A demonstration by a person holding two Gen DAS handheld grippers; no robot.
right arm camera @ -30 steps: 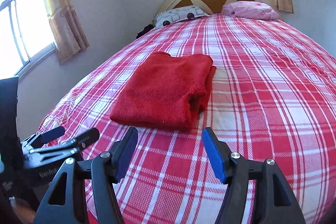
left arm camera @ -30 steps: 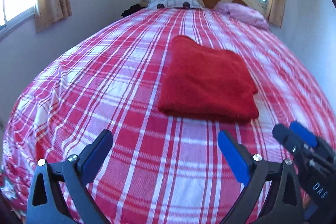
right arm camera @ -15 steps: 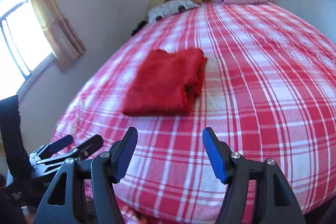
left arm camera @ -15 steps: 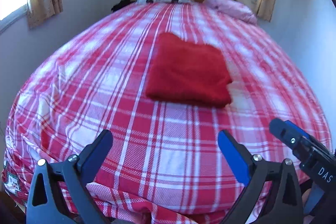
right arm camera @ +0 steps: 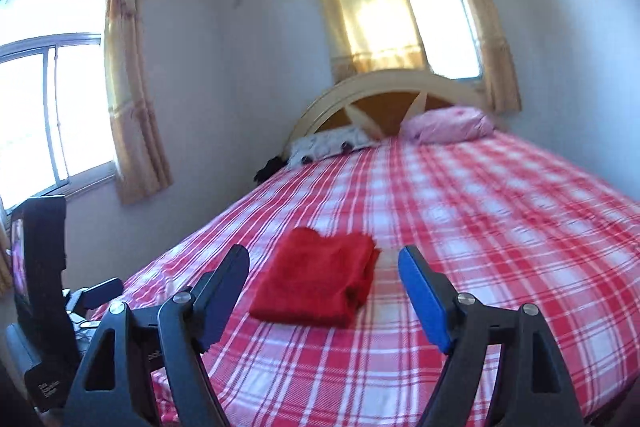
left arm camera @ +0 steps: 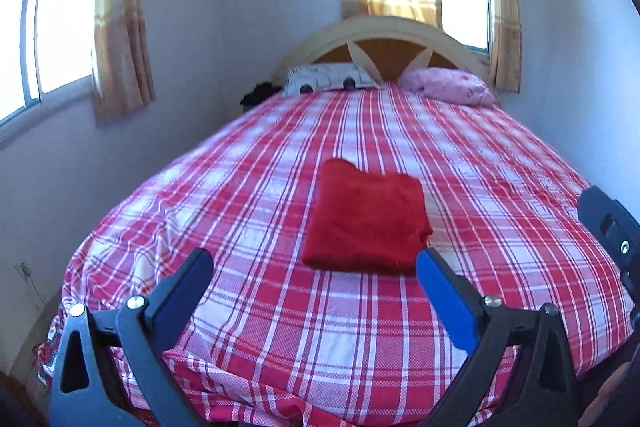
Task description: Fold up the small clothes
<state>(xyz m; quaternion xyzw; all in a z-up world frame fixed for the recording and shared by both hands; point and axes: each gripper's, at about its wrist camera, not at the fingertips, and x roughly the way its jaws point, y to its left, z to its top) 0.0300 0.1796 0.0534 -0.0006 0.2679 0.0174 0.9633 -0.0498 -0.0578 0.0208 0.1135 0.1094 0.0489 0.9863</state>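
Observation:
A red fleecy garment (left arm camera: pixel 366 219) lies folded into a flat rectangle on the red-and-white plaid bed (left arm camera: pixel 280 307), near its foot; it shows too in the right wrist view (right arm camera: pixel 318 285). My left gripper (left arm camera: pixel 312 269) is open and empty, held back from the garment's near edge above the bed's foot. My right gripper (right arm camera: pixel 323 265) is open too, its jaws opening wider, nothing between them, well short of the garment. The right gripper's body (left arm camera: pixel 608 227) shows at the left wrist view's right edge, the left gripper's body (right arm camera: pixel 44 291) at the right wrist view's left edge.
A cream arched headboard (left arm camera: pixel 384 39) stands at the far end with a spotted pillow (left arm camera: pixel 332 77) and a pink pillow (left arm camera: pixel 448 87). A dark item (left arm camera: pixel 260 93) lies beside the spotted pillow. Curtained windows are on the left wall (right arm camera: pixel 52 119) and behind the headboard (right arm camera: pixel 400 11).
Both grippers have pulled back and up from the folded garment, which now looks smaller and farther. More of the walls and windows shows. The right gripper's jaws stand wider apart.

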